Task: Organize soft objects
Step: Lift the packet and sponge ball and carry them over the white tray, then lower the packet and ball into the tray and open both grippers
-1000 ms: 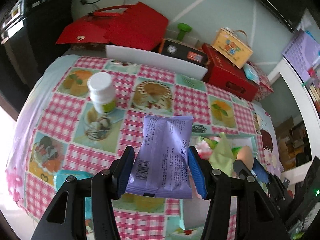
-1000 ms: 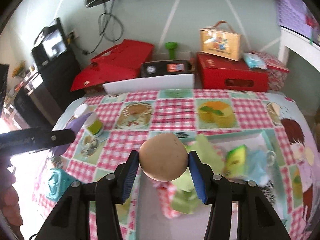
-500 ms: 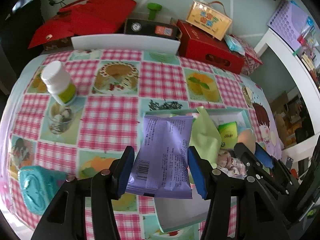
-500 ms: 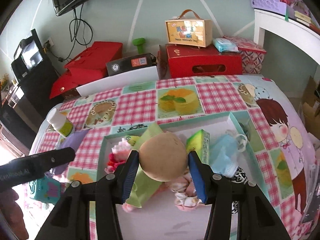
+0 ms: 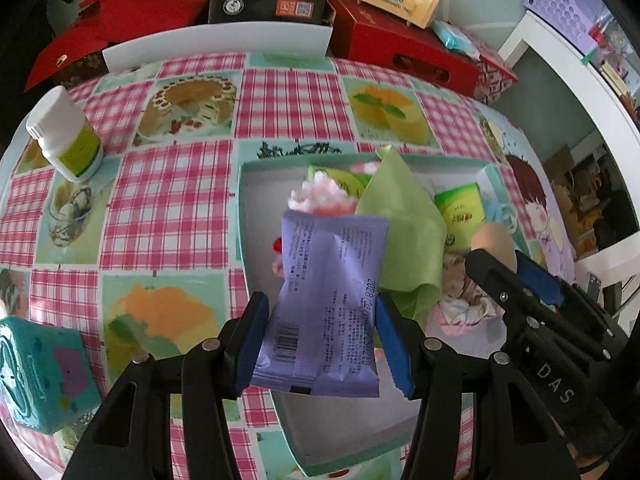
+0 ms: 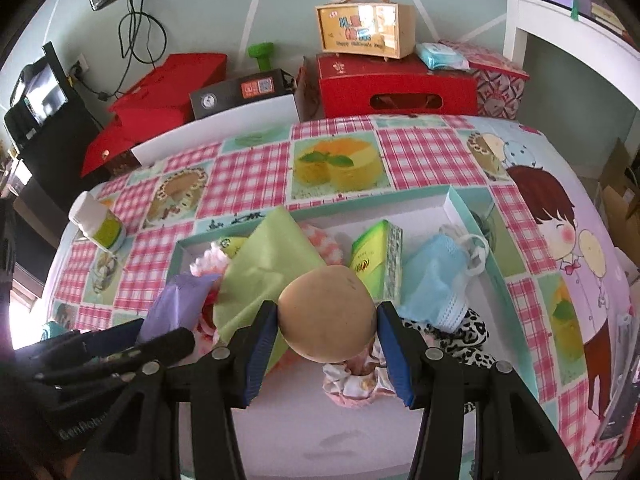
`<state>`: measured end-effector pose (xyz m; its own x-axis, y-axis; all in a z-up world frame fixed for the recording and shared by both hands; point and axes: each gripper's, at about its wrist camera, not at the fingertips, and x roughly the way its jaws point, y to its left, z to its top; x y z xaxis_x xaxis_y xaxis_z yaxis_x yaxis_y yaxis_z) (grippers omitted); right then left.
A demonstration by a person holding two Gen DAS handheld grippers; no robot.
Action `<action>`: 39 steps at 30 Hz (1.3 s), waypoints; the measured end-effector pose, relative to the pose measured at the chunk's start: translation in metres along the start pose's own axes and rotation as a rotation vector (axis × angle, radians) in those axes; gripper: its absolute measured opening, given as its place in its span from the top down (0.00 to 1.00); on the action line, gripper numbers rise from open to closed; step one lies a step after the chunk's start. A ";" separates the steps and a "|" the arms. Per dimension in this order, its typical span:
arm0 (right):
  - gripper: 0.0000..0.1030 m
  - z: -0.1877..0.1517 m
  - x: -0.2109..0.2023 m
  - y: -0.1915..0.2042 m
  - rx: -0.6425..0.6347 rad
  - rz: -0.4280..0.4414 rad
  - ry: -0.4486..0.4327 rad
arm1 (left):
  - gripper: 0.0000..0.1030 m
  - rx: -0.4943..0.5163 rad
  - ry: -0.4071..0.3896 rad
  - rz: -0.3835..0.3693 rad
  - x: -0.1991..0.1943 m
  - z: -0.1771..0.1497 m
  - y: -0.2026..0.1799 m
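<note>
Currently the left gripper (image 5: 320, 338) clamps a purple snack packet (image 5: 326, 300) by its long edges, long axis running up the frame, top end over the near-left part of the teal tray (image 5: 240, 216). Right gripper (image 6: 326, 340) pinches a tan foam ball (image 6: 328, 314) at frame centre, poised over the tray's middle.

Key relation: tray floor lies directly beyond both claws, bare white patch at lower centre. Judged next step: lower and release there.

Left view shows the right gripper at lower right, ball close beside the green cloth (image 5: 404, 232). Right view alone shows the blue face mask (image 6: 436, 280), leopard-print fabric (image 6: 468, 336) and green box (image 6: 378, 260). Both views show the white bottle (image 5: 64, 136) outside the tray.
</note>
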<state>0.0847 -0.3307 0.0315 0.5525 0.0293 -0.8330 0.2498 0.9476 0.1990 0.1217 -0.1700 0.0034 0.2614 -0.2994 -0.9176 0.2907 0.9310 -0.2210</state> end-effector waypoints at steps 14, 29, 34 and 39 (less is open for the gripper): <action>0.47 -0.006 0.006 0.001 -0.014 -0.031 0.035 | 0.46 0.033 0.043 -0.003 0.015 -0.012 -0.010; 0.46 -0.011 0.028 -0.005 -0.001 -0.047 0.102 | 0.46 0.034 0.079 0.022 0.029 -0.013 -0.009; 0.46 -0.011 0.027 -0.004 -0.001 -0.054 0.101 | 0.46 0.028 0.081 0.018 0.029 -0.014 -0.009; 0.43 -0.010 0.027 -0.004 -0.003 -0.064 0.098 | 0.46 0.016 0.081 0.012 0.027 -0.013 -0.005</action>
<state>0.0900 -0.3305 0.0031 0.4551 -0.0004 -0.8904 0.2794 0.9495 0.1424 0.1154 -0.1803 -0.0240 0.1897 -0.2699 -0.9440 0.3025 0.9307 -0.2054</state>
